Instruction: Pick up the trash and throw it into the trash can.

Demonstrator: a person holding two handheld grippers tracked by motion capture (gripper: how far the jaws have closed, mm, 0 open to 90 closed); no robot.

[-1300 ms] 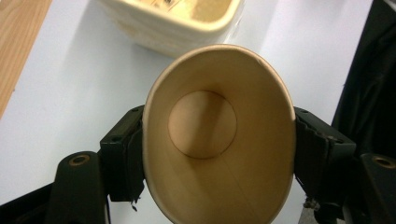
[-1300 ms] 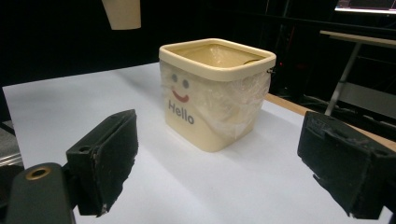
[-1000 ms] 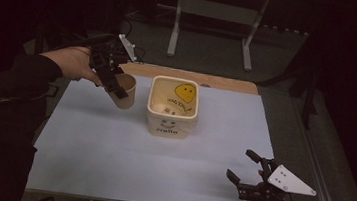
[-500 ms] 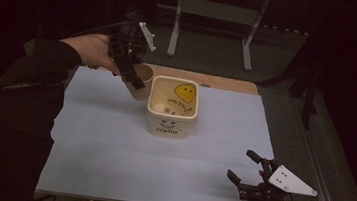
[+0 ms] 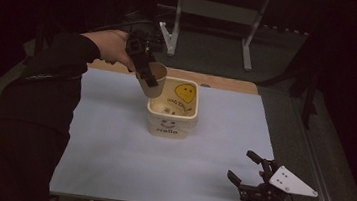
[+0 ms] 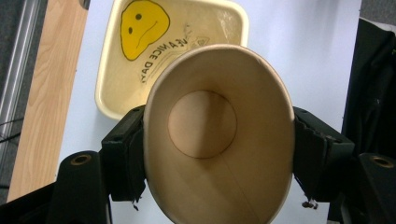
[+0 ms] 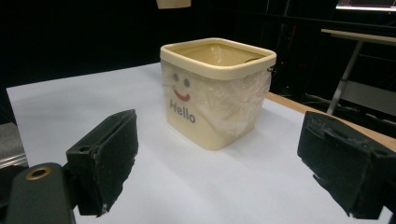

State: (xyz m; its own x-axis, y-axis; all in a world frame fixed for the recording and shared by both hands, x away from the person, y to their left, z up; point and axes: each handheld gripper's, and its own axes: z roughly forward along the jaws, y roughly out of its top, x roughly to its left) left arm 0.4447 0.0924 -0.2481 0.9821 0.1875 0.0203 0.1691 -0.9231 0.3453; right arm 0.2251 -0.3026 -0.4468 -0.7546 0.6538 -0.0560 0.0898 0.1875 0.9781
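Gripping a tan paper cup [image 5: 152, 80] by its sides, the left hand-held gripper [image 5: 142, 64] is hanging in the upper left-centre of the high view, with the cup tilted so its open mouth is facing toward the upper right of the frame. In the left gripper view the two black jaws are pressing against opposite sides of the paper cup [image 6: 218, 135], whose bare inside and round bottom are facing the camera, and the cup is sitting above the near rim of a cream square tub [image 6: 112, 70]. In the high view that cream square tub [image 5: 171, 125] is standing upright near the middle of the white table [image 5: 111, 148], with a yellow smiley face printed on its inner floor and the word "Hello" on its front wall; the cup is hovering just over the tub's upper left corner. The right hand-held gripper [image 5: 251, 176] is resting at the lower right of the high view, near the table's front edge and well apart from the tub, with its jaws spread wide and nothing between them. In the right gripper view the cream square tub [image 7: 217, 93] is showing beyond those parted jaws, crinkled clear plastic film [image 7: 233, 105] clinging to its side wall, and the base of the paper cup [image 7: 173, 3] is peeking in at the top edge.
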